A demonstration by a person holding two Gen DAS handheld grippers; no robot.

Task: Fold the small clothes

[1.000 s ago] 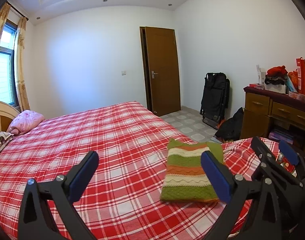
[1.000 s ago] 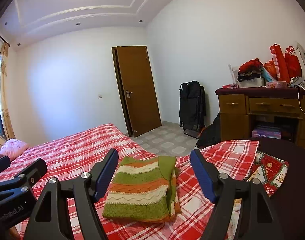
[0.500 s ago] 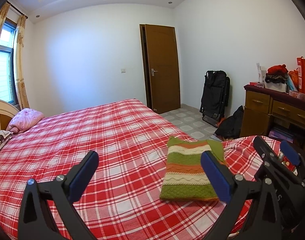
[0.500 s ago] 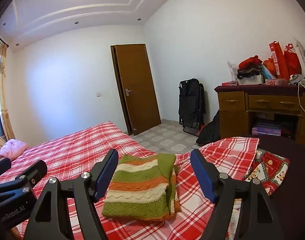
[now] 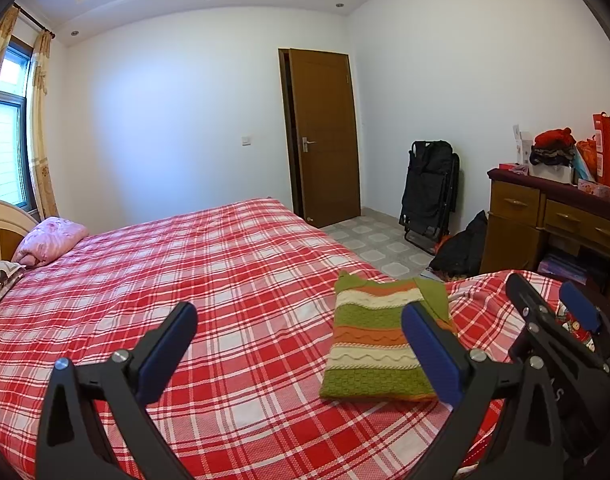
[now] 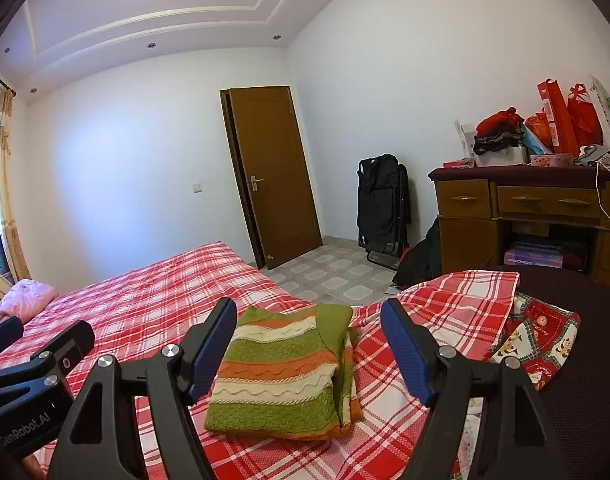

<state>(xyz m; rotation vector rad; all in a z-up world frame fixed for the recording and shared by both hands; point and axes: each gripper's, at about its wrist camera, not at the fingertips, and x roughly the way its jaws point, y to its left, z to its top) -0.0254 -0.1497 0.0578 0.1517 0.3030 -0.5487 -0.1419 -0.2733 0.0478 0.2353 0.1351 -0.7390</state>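
On the bed: a folded striped knit sweater (image 5: 379, 338) lies flat on the red plaid bedspread (image 5: 209, 280), near the foot corner that faces the wooden desk (image 6: 521, 208).
Sweater against a second ago: same folded shape, same spot on the plaid; in both views it sits slightly lower and nearer the fingers than before.
Left gripper (image 5: 299, 346): held above the bedspread beside the sweater, blue-padded fingers spread wide with nothing between them; its right finger overlaps the sweater's near edge in the left view, and whether it touches cannot be told. The spread matches the earlier frames.
Right gripper (image 6: 309, 354): held over the sweater, fingers wide apart, framing the garment from either side without closing on it; the gap is unchanged.
Beside the sweater: a Christmas-print cloth (image 6: 539, 342) lies toward the desk side, apart from the sweater.
Beyond the sweater: brown door (image 5: 325, 136), folded black chair (image 5: 427, 190), and a pink pillow (image 5: 51, 240) at the headboard end.
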